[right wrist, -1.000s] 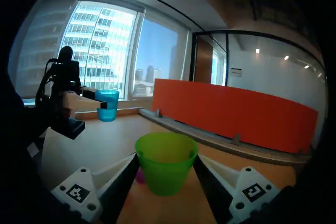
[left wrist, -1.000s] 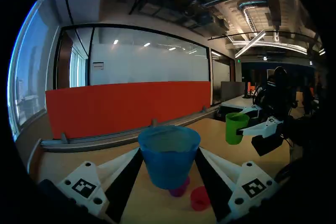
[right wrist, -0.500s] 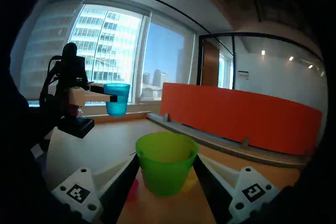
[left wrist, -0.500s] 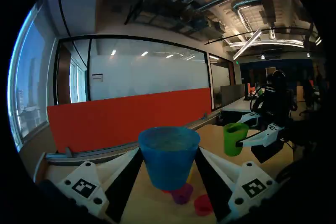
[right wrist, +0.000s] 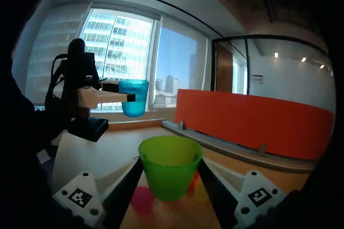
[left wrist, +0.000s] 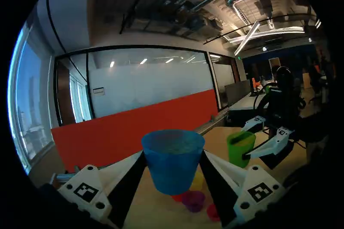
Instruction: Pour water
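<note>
Your left hand-held gripper [left wrist: 173, 162] clamps the blue cup [left wrist: 173, 169] upright; your right hand-held gripper [left wrist: 245, 143] holds the green cup [left wrist: 238, 148] nearby.

The left gripper [right wrist: 129, 97] has carried the blue cup [right wrist: 134, 101] higher and closer to the green cup [right wrist: 170, 169], and a pink cup [right wrist: 142, 199] and a yellow cup [right wrist: 200, 191] have come into sight on the table [right wrist: 107, 143].

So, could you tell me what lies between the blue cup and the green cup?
Nothing: the right gripper view shows bare table between blue cup and green cup.
</note>
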Motion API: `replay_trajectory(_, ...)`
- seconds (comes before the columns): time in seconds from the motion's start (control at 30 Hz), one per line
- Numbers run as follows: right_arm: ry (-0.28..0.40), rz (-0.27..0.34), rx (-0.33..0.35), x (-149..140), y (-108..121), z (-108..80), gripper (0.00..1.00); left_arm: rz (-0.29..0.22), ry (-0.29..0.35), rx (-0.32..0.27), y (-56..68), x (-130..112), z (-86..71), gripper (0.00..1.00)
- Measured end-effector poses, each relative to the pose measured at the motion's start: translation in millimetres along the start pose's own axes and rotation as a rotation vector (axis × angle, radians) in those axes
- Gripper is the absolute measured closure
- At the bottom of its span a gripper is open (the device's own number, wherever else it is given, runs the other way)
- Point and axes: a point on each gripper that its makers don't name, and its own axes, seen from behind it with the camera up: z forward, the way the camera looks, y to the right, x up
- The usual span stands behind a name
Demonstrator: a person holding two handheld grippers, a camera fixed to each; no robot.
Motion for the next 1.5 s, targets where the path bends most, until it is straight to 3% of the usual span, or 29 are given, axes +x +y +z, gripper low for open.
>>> replay_trajectory(0.3,0.011,0.007,0.051,1,-20,12.4,0.11,0.064,0.007,0.009,-3.0,10,1.3,0.16)
replay_trajectory(0.7,0.008,0.008,0.115,-2,-40,25.8,0.11,0.146,0.013,0.000,3.0,23,8.0,0.16)
replay_trajectory(1.1,0.003,0.005,0.159,-5,-56,34.8,0.11,0.250,0.016,0.006,2.7,37,15.6,0.16)
replay_trajectory(1.5,0.006,0.011,0.184,-8,-64,40.5,0.12,0.322,0.017,0.006,5.0,49,19.2,0.16)
